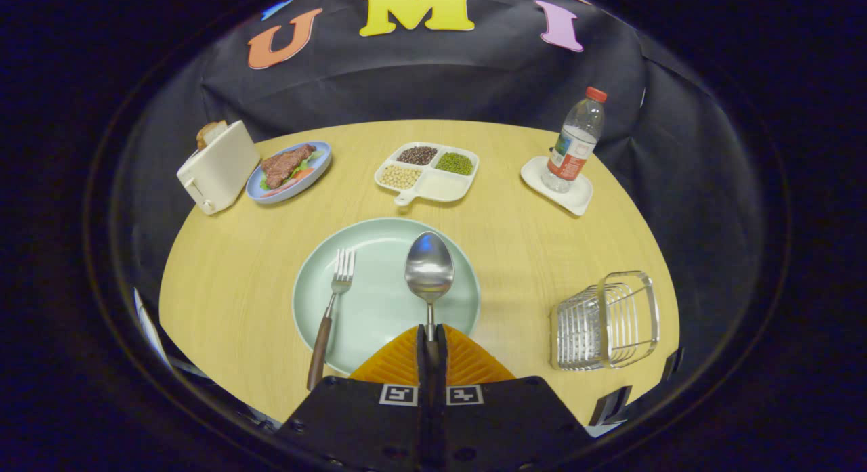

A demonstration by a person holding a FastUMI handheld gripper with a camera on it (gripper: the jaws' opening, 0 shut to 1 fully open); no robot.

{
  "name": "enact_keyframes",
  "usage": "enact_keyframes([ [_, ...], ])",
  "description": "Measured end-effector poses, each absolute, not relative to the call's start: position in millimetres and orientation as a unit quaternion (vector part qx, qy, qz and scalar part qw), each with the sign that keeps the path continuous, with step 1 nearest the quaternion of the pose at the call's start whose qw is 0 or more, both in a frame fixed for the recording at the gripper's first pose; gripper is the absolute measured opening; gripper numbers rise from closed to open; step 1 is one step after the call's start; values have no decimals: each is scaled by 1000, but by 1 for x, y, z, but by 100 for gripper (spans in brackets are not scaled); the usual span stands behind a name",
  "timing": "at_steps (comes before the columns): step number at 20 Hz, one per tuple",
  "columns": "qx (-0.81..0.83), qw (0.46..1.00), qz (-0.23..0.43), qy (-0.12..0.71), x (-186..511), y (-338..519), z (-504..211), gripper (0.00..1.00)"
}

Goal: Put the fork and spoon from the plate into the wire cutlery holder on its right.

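Note:
A pale green plate (379, 309) lies on the wooden table just ahead of my fingers. My gripper (431, 336) is shut on the handle of a metal spoon (429, 269), whose bowl sticks out forward over the plate. A fork (330, 309) with a brown wooden handle rests on the plate's left side, tines pointing away, handle end over the plate's near rim. The wire cutlery holder (606, 321) stands on the table to the right of the plate, well apart from my fingers.
Beyond the plate sits a white divided dish of beans (428, 170). A toaster (218, 166) and a blue plate of food (290, 168) stand at the far left. A water bottle (574, 143) stands on a white coaster at the far right.

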State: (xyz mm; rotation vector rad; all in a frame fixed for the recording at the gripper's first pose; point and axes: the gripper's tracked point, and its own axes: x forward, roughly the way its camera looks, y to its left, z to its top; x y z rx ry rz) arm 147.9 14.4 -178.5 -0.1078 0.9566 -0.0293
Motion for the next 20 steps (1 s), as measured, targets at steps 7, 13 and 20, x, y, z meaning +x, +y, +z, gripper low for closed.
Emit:
enact_keyframes([
  [7,-40,896,-38,441,120,-54,-136,1],
  [13,-13,897,-67,437,98,-116,-120,1],
  [20,10,885,-70,461,92,-139,-134,1],
])
